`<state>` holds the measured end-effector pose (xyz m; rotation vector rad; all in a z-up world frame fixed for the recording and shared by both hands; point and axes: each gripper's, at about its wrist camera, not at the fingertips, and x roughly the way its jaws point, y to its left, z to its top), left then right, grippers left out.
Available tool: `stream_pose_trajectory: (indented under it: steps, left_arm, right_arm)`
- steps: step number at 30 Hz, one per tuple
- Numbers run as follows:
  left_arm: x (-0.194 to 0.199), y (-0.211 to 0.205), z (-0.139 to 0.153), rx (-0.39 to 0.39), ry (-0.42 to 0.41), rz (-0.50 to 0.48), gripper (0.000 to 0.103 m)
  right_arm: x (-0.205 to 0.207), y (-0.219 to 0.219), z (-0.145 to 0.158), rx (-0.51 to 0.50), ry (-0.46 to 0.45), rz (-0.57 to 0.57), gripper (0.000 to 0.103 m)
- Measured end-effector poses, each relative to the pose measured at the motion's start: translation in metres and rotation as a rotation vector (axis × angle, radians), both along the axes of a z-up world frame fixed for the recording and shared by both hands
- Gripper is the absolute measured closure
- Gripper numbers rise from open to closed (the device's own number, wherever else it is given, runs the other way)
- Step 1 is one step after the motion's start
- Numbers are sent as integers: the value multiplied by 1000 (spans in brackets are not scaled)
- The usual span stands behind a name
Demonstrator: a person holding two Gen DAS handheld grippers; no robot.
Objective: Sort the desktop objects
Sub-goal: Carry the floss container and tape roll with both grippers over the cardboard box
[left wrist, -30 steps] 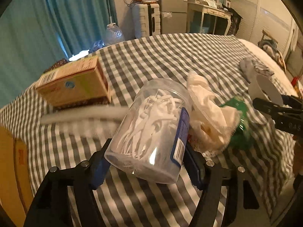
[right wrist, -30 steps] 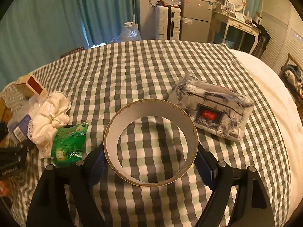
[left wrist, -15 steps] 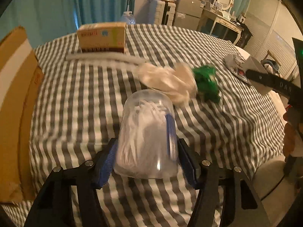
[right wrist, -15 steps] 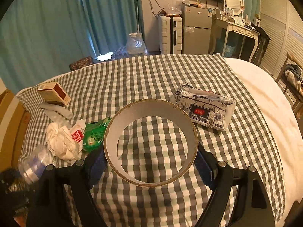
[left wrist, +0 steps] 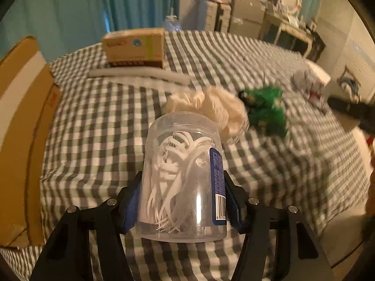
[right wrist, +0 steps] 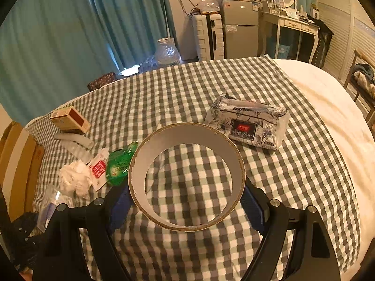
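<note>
While I held both tools above the checked cloth [right wrist: 178, 89]:
Left gripper [left wrist: 181, 201]: pinched the floss-pick jar [left wrist: 184, 175].
Right gripper [right wrist: 186, 201]: clamped the tape ring [right wrist: 187, 175]; tissue pack [right wrist: 248, 121] at one o'clock.

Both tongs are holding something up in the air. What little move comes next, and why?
Probably swing the left tongs, shut on the floss-pick jar, toward the cardboard box at the left edge: it looks like the only bin here.

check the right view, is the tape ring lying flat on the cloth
No, the tape ring is clamped between the right gripper fingers, held above the checked cloth.
</note>
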<state>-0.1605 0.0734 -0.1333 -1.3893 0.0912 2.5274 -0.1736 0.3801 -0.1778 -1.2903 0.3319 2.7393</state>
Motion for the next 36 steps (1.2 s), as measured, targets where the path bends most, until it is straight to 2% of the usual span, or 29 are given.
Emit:
stream_pose_trajectory:
  steps: [2, 6, 9, 13, 21, 25, 28, 36]
  left_arm:
    - [6, -7, 17, 33, 24, 26, 41]
    - [15, -18, 52, 10, 85, 55, 41]
    - [19, -37, 79, 32, 117, 95, 40]
    - [27, -57, 115, -48, 185, 170, 40]
    - [44, -124, 166, -31, 243, 294, 40]
    - [46, -161, 179, -46, 269, 356, 40]
    - [46, -189, 182, -36, 257, 399, 40]
    - [43, -247, 176, -56, 236, 474, 40]
  right_arm:
    - [8, -12, 10, 6, 16, 24, 21]
    - [26, -43, 39, 11, 63, 84, 21]
    - [40, -72, 65, -3, 100, 140, 21]
    - [53, -113, 97, 18, 131, 212, 21]
    - [69, -194, 142, 6, 198, 358, 21]
    - [65, -232, 157, -12, 226, 420, 21]
    - [56, -260, 165, -33, 232, 463, 21]
    - [35, -331, 176, -51, 244, 572, 21]
